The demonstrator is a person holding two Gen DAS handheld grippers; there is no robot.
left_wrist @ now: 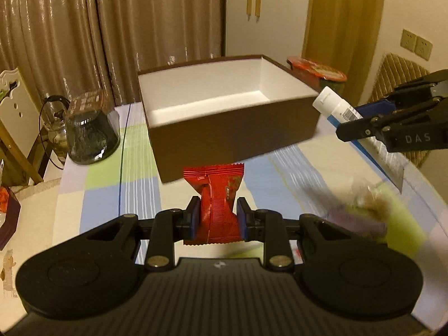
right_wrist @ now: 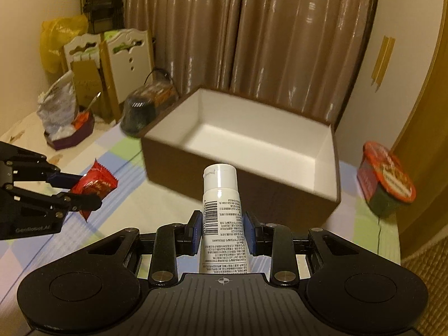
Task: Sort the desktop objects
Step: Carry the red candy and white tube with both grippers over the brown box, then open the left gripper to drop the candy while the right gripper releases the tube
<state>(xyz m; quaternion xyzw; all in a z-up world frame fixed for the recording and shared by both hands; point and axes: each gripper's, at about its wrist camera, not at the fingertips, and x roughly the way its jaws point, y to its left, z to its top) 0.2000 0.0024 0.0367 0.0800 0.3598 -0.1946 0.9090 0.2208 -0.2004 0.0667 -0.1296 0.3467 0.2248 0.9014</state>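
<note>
My left gripper (left_wrist: 217, 215) is clamped on a red snack packet (left_wrist: 217, 204), its blue pads (left_wrist: 196, 218) pinching the wrapper at its waist so the crimped ends flare above and below. The packet hangs clear of the checked tablecloth (left_wrist: 98, 196), just short of the near wall of the brown box (left_wrist: 232, 137), which sits at twelve o'clock with its white inside open to view.

My right gripper (right_wrist: 222, 231) is closed on a white tube (right_wrist: 221, 218), cap pointing forward toward the same box, barcode and fine print facing up. In the left wrist view that gripper reaches in from three o'clock, the tube's cap near the box's right corner.

A red-lidded cup (right_wrist: 386, 179) stands on the table at two o'clock of the box in the right wrist view. A dark, upturned container (left_wrist: 91, 131) sits at ten o'clock in the left wrist view. A blurred crumpled wrapper (left_wrist: 366, 196) lies at four o'clock.
</note>
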